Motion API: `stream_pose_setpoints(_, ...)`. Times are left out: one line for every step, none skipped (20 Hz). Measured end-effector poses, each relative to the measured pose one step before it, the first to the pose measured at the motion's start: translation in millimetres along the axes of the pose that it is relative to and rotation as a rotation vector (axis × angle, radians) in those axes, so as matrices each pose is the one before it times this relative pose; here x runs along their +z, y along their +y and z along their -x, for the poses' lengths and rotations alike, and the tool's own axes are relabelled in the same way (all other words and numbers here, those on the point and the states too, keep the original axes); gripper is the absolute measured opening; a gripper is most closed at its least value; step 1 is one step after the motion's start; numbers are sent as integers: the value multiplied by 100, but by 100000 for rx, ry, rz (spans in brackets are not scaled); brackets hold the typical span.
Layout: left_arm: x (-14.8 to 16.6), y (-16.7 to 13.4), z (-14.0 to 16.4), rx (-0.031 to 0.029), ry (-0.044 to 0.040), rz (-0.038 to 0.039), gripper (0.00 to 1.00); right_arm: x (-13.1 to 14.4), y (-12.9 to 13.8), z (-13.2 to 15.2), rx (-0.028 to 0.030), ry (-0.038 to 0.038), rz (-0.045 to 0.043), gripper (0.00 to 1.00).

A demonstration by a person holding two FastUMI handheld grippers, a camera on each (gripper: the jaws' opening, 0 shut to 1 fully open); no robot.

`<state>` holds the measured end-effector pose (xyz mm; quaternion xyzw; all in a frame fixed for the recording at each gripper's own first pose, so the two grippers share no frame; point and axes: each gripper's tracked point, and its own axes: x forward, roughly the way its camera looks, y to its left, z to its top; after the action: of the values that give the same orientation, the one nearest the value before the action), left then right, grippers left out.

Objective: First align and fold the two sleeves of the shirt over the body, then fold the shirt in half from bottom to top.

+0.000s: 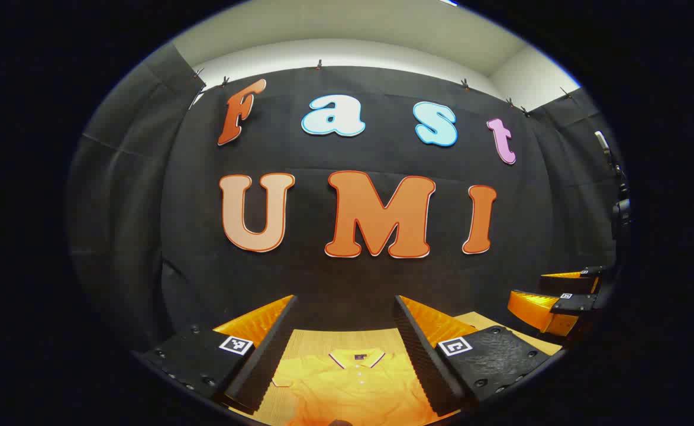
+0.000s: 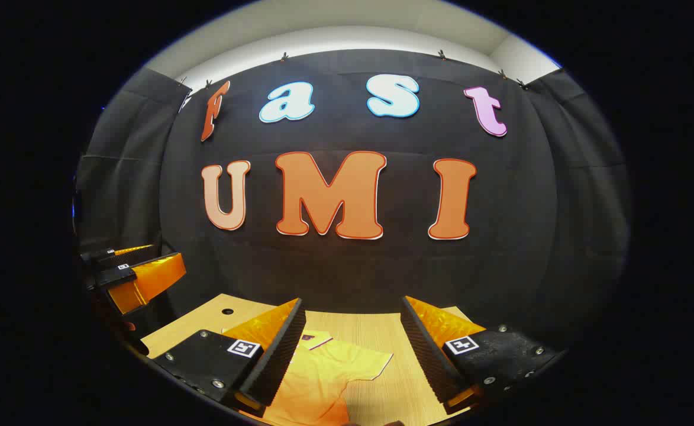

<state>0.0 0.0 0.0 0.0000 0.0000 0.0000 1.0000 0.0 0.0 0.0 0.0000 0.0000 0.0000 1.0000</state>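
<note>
**Above a flat shirt, both tools waiting**

Over the bench (image 1: 317,340), the left tool (image 1: 344,349) is hanging with its jaws spread wide and nothing between them. Below it the shirt (image 1: 347,387) is lying face up on the wood, collar (image 1: 358,357) pointing toward the wall and sitting midway between the two fingers. At the far right of the left gripper view, the right tool (image 1: 559,299) is hovering at about the same height.

In the right gripper view, the left tool (image 2: 131,272) is showing at the far left edge, and the right tool (image 2: 352,355) is likewise gaping and holding nothing. Under it, the shirt (image 2: 317,378) is spreading toward the near edge, with one short sleeve (image 2: 364,362) sticking out flat to the side.

The shirt is looking like thin, light knit: soft, limp and likely to sag or crease when lifted. Pinching each sleeve at its outer hem or cuff corner seems the best hold, taking the top layer only.

The left gripper view is giving the collar and placket squarely, which is helping to judge the centre line. The right gripper view is giving the sleeve's full outline, bare bench beyond it, and a small hole (image 2: 227,310) in the bench top. No fold is looking made yet.
</note>
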Motion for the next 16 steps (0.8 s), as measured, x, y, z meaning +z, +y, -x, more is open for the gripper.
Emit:
stream_pose_setpoints(-87, 37, 418, -144, -195, -1121, 98, -356, 236, 105, 141, 643, -264, 98)
stream_pose_setpoints(-238, 133, 346, 2, -65, -522, 98, -232, 292, 97, 684, 554, 15, 98)
stream_pose_setpoints(-210, 105, 285, 20, 345, 90, 98, -268, 159, 27, -105, 565, 703, 98)
stream_pose_setpoints(-315, 212, 315, 15, 128, 611, 96, -98, 53, 73, -139, 176, 501, 98)
stream_pose_setpoints(17, 124, 107, -74, 305, 316, 98, 31, 224, 90, 78, 94, -47, 98)
stream_pose_setpoints(-186, 317, 139, 271, 91, -168, 98, -89, 191, 195, 42, -225, -427, 98)
stream_pose_setpoints(-236, 256, 189, 610, 353, -374, 98, -58, 177, 80, -48, 562, -270, 98)
stream_pose_setpoints(-396, 169, 212, -296, 430, 101, 98, -183, 278, 143, 75, -7, 36, 98)
stream_pose_setpoints(-25, -143, 218, -746, 339, 12, 98, 0, 214, 60, -62, -23, 287, 98)
stream_pose_setpoints(-144, 2, 77, -483, 117, -415, 98, -157, 150, -5, -42, 70, 106, 98)
stream_pose_setpoints(-56, 237, 149, -144, -202, -991, 98, -218, 234, 16, -98, 684, -101, 98)
stream_pose_setpoints(-199, 67, 72, 19, 129, -758, 98, -318, 86, 14, -362, 1016, -450, 98)
stream_pose_setpoints(-146, 82, 238, -333, -361, -470, 98, -386, 117, -3, -284, 1014, -432, 98)
stream_pose_setpoints(-92, -8, 120, -452, -26, -49, 98, -341, 90, 8, -584, 1106, -423, 98)
stream_pose_setpoints(-1, 116, -14, -568, -89, 66, 98, -335, 163, 61, -283, 1001, -313, 98)
stream_pose_setpoints(-446, 26, 129, -668, 213, 32, 98, -375, -59, -69, -889, 1123, -80, 98)
